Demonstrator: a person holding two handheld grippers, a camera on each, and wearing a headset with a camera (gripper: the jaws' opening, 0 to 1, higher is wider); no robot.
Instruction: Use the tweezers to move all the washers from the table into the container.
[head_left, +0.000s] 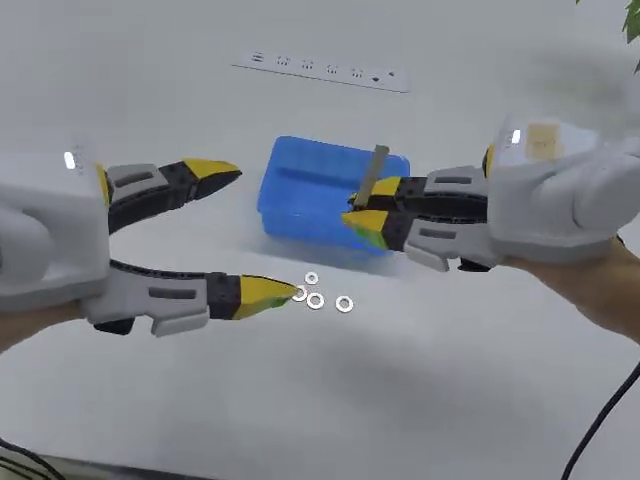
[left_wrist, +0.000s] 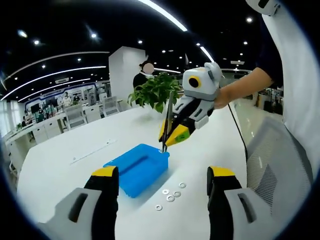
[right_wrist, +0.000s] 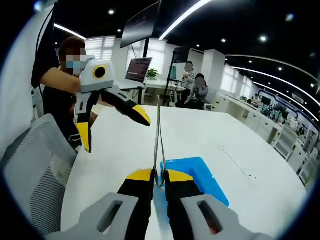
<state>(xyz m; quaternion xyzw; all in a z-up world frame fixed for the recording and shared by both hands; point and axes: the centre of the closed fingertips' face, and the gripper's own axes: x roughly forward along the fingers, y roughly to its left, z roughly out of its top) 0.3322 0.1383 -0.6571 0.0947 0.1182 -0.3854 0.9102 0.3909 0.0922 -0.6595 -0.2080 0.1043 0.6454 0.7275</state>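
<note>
Gripping: the right gripper (head_left: 362, 208) has its jaws pressed together on a pair of metal tweezers (head_left: 376, 170), pinching them partway along their length.
Tweezers' place: to the right, over the near right corner of the blue container (head_left: 330, 148), standing roughly upright.
Tweezer tips: too thin to tell whether they carry a washer.
Left gripper (head_left: 258, 232): jaws spread wide and holding nothing, at the left of the scene.
Washers (head_left: 320, 295): at least four small silver rings in a loose cluster on the white table (head_left: 400, 380), just near of the container and close beside the tip of the left gripper's nearer jaw.
Container contents: no washers can be made out inside.
Progress: judged unfinished, with the cluster not yet in the container.
Step in hand: probably bringing the tweezers across and down to one washer.
Doing it well: choose the ring at the right edge of the cluster. Set one tip on each side of its rim. Squeeze gently so it does not flick away.
Risk: the left jaw tip could scatter the washers, so draw it aside.
</note>
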